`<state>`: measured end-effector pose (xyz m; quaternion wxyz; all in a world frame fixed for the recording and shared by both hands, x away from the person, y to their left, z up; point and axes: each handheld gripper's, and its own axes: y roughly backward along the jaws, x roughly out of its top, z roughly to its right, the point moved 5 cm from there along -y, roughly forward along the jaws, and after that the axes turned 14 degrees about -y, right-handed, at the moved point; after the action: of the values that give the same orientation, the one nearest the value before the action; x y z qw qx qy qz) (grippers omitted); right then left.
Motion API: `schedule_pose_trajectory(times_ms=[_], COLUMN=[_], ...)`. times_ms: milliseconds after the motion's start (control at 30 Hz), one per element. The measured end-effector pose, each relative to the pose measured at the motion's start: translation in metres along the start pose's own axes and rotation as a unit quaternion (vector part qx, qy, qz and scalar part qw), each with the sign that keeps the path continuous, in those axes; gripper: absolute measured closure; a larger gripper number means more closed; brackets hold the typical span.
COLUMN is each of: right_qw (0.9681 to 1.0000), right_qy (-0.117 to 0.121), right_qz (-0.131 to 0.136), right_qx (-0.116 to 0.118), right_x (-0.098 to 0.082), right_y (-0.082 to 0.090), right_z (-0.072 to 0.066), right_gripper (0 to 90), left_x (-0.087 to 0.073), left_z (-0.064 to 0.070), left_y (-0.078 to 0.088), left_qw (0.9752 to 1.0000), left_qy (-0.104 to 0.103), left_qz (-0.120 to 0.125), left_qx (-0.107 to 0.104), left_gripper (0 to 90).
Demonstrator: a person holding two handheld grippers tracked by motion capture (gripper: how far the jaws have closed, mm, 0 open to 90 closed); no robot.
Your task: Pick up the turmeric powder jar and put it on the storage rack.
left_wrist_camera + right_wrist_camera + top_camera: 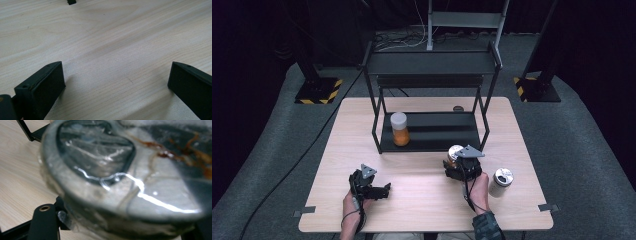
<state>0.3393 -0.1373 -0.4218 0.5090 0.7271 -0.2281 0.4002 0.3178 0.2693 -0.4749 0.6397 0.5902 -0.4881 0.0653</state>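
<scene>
Here your right claw (456, 161) is clamped on a foil-lidded jar (120, 182), held off the bench (422, 200) before the rack (432, 131) for shelving; your left claw (117, 82) rests wide open, empty.

**Bright table, dark room, one blurred close-up**

In the high view the table (422, 200) is evenly lit from above, and everything around the table sinks into near-black. The rack (432, 100) casts only a soft shadow on the table beneath it. The left gripper view is crisp on the wood grain, with faint shadows beside the black jaws. In the right gripper view the jar lid (120, 182) is badly out of focus, streaked with white glare.
</scene>
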Motion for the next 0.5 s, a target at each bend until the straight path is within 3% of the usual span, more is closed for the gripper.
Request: schedule_pose_trajectory(times_ms=[500], right_qw=[1.0000], right_qy=[0.001], right_qz=[0.000], right_qx=[0.005], right_x=[0.012], right_y=[-0.004], right_z=[0.001], right_gripper=[30.1], left_x=[0.000], left_z=[0.000], left_y=[0.000], left_qw=[1.0000], left_qy=[0.000], left_qz=[0.000], left_qx=[0.000], left_gripper=[0.5])
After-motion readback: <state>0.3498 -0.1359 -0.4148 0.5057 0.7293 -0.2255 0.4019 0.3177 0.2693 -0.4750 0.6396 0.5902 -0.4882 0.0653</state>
